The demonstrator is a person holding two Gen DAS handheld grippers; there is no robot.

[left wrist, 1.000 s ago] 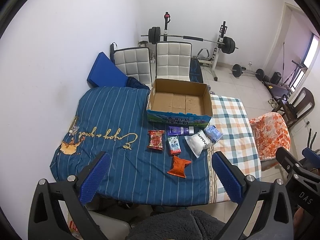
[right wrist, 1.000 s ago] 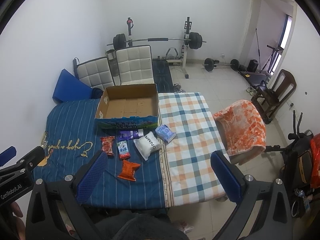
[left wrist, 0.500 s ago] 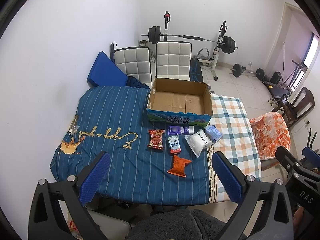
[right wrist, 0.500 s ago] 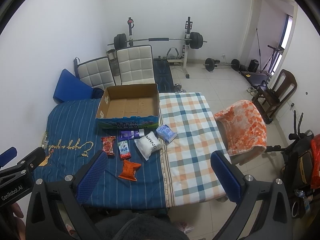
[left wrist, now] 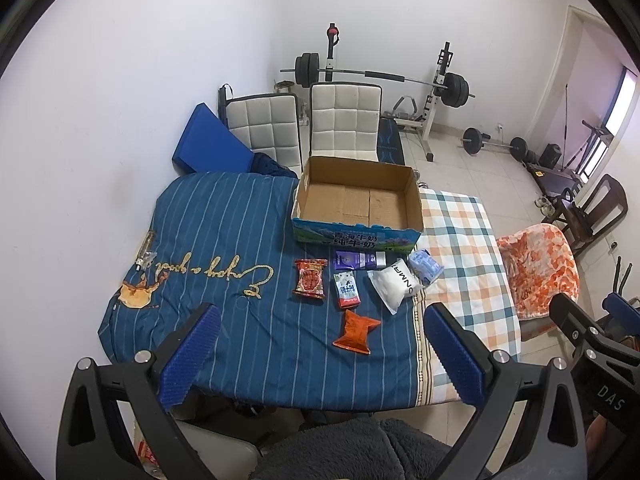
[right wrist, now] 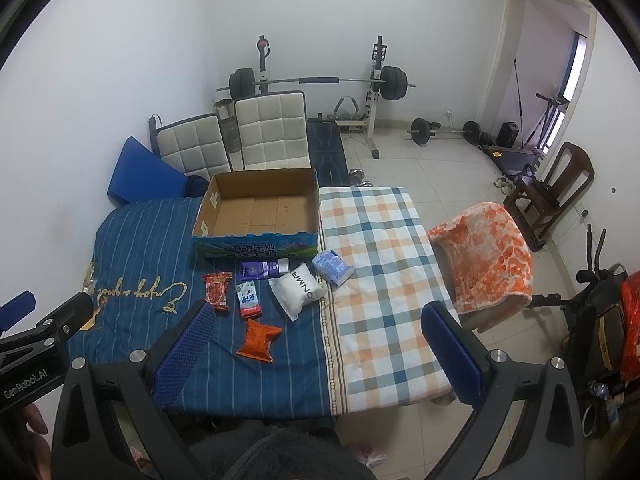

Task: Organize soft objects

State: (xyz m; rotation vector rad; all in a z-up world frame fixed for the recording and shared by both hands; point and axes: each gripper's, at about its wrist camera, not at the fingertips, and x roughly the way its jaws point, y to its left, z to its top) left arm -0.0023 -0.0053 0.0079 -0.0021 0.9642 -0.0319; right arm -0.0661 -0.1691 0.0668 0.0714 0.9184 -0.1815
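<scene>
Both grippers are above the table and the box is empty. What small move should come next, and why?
Probably lower the left gripper toward the orange packet, the packet nearest to it. Both grippers are open and hold nothing; the right gripper is also off the table. All six packets lie on the blue striped cloth in front of the cardboard box, which has nothing inside.

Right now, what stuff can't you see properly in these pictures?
- Small print on the red snack packet and green-white sachet: too small, both views.
- Purple tube: its far edge lies close under the cardboard box front wall, left view.
- Table under the blue striped quilt: fully covered.
- Left gripper and right gripper: handles cut off by the bottom edge.
</scene>
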